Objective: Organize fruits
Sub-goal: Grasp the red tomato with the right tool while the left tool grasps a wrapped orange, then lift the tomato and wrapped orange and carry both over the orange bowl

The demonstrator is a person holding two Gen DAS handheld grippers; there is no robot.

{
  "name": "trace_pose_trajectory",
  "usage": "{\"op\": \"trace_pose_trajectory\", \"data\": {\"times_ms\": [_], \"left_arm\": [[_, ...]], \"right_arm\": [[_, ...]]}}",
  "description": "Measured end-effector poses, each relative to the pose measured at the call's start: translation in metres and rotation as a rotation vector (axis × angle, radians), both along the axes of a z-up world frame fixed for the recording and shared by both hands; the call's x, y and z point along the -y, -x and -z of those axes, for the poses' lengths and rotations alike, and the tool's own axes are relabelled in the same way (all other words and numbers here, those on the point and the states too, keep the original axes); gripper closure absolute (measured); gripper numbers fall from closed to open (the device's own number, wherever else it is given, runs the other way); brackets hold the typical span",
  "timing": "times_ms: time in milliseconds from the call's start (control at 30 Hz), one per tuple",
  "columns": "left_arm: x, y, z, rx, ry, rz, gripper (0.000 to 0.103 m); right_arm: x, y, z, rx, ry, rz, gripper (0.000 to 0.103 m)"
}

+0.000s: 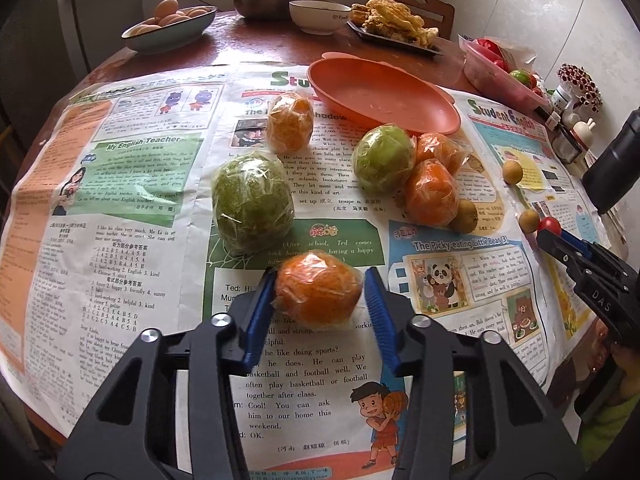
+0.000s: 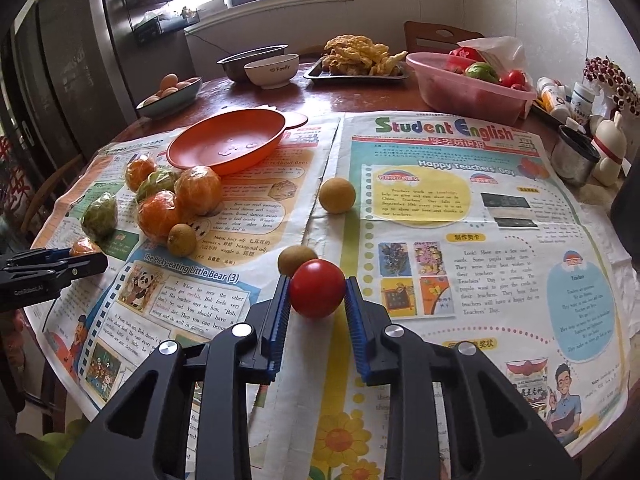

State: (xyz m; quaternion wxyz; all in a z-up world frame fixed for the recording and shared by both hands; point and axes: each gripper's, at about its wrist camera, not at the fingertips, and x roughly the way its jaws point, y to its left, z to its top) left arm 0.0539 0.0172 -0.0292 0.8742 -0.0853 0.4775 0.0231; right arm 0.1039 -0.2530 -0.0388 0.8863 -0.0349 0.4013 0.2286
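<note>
My left gripper point(image 1: 320, 294) is shut on a plastic-wrapped orange point(image 1: 318, 290) just above the newspaper. My right gripper point(image 2: 318, 294) is shut on a small red tomato point(image 2: 317, 288); it also shows in the left wrist view point(image 1: 550, 226). An empty orange plate point(image 1: 380, 94) lies beyond the fruit, also in the right wrist view point(image 2: 228, 142). Wrapped green fruits point(image 1: 252, 204) point(image 1: 384, 160) and wrapped oranges point(image 1: 290, 122) point(image 1: 432, 192) lie on the paper. Small brown fruits point(image 2: 337, 195) point(image 2: 296, 260) point(image 2: 182, 239) lie loose near my right gripper.
Newspaper point(image 2: 460, 220) covers the round table. At the back stand a bowl of eggs point(image 1: 172, 24), a steel bowl point(image 1: 268, 0), a white bowl point(image 1: 320, 16), a tray of fried food point(image 1: 394, 24) and a pink tub of produce point(image 2: 468, 84). Bottles and a tin point(image 2: 576, 156) crowd the right edge.
</note>
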Motion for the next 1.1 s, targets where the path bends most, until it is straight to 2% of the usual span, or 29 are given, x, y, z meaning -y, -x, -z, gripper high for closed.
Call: {"op": "trace_pose_trajectory", "data": {"times_ms": [300,533,900,1100], "left_arm": [[0.0,-0.002,-0.003,-0.004,0.011,0.017,0.07],[0.0,-0.009,-0.019,0.027,0.009,0.031,0.07],[-0.003,-0.056,-0.046,0.066,0.011,0.046,0.07],[-0.007,-0.082,-0.05,0.067,0.011,0.051,0.07]], "right_arm": [[0.007,-0.001,-0.009,0.014,-0.016,0.012,0.077],[0.005,-0.004,-0.019,0.034,-0.028,-0.004,0.077],[-0.024,-0.036,-0.044,0.06,-0.08,-0.085,0.077],[-0.051,-0.058,-0.052,0.062,-0.084,-0.157,0.077]]}}
